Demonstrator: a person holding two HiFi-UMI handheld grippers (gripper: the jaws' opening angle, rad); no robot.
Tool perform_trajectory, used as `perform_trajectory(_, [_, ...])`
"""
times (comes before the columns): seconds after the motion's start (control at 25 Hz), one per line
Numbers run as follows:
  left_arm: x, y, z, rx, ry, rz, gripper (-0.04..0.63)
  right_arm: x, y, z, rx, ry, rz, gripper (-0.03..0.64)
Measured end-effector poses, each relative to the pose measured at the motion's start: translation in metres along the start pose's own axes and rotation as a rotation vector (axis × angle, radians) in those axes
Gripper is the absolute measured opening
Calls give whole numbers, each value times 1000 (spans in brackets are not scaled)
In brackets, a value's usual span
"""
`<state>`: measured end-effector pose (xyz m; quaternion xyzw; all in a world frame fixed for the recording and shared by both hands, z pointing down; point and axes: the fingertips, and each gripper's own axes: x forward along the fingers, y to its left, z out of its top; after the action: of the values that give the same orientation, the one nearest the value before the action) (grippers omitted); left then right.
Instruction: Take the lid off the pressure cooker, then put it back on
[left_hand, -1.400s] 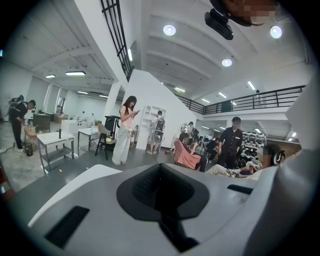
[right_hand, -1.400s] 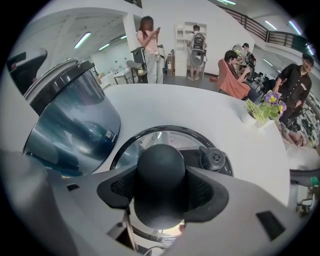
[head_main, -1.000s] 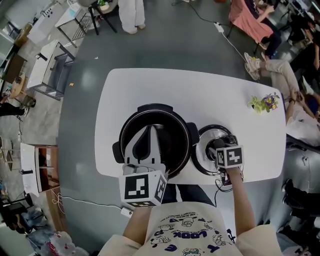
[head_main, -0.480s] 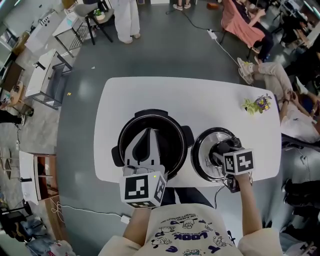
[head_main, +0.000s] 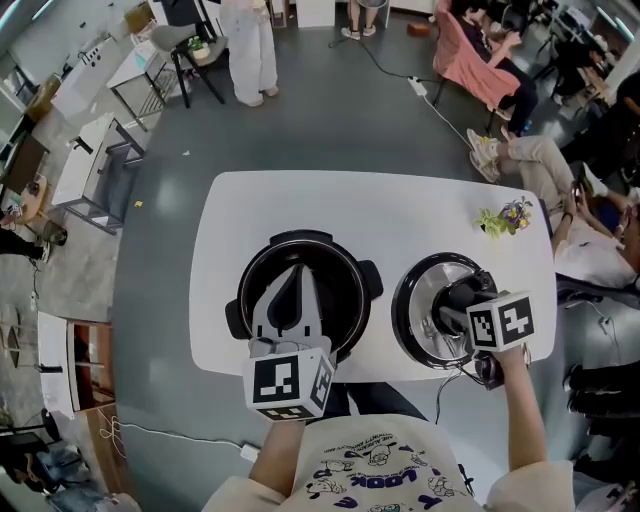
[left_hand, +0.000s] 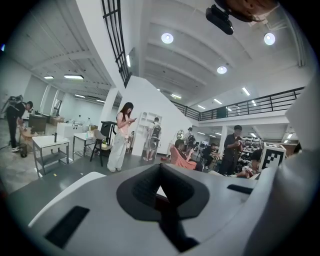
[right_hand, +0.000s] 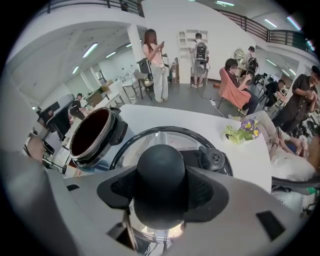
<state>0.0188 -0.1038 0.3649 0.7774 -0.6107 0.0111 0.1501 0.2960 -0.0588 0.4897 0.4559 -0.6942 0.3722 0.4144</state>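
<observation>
The black pressure cooker pot (head_main: 345, 262) stands open on the white table, its dark inside showing; it also appears in the right gripper view (right_hand: 92, 132). My left gripper (head_main: 297, 278) hovers over the pot's mouth, jaws shut on nothing (left_hand: 161, 192). The round steel lid with a black rim (head_main: 420, 290) hangs in the air to the right of the pot. My right gripper (head_main: 462, 302) is shut on the lid's black knob (right_hand: 161, 175), with the lid (right_hand: 150, 137) spread out beneath it and the valve (right_hand: 214, 159) beside the knob.
A small pot of flowers (head_main: 505, 218) sits at the table's far right corner. A cable (head_main: 445, 385) hangs off the near edge under my right arm. People sit beyond the table's right side; another stands at the far left by desks.
My right gripper has risen with the lid, which now looks larger and sits further right. The left gripper stays over the open pot.
</observation>
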Motion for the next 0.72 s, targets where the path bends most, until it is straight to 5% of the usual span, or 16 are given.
perform_trajectory(0.36, [-17, 8, 8, -10, -33, 48, 14, -39, 18, 42, -108, -45, 73, 293])
perform_trajectory(0.72, [-59, 40, 15, -33, -63, 138, 14, -55, 85, 79, -298, -64, 121, 293])
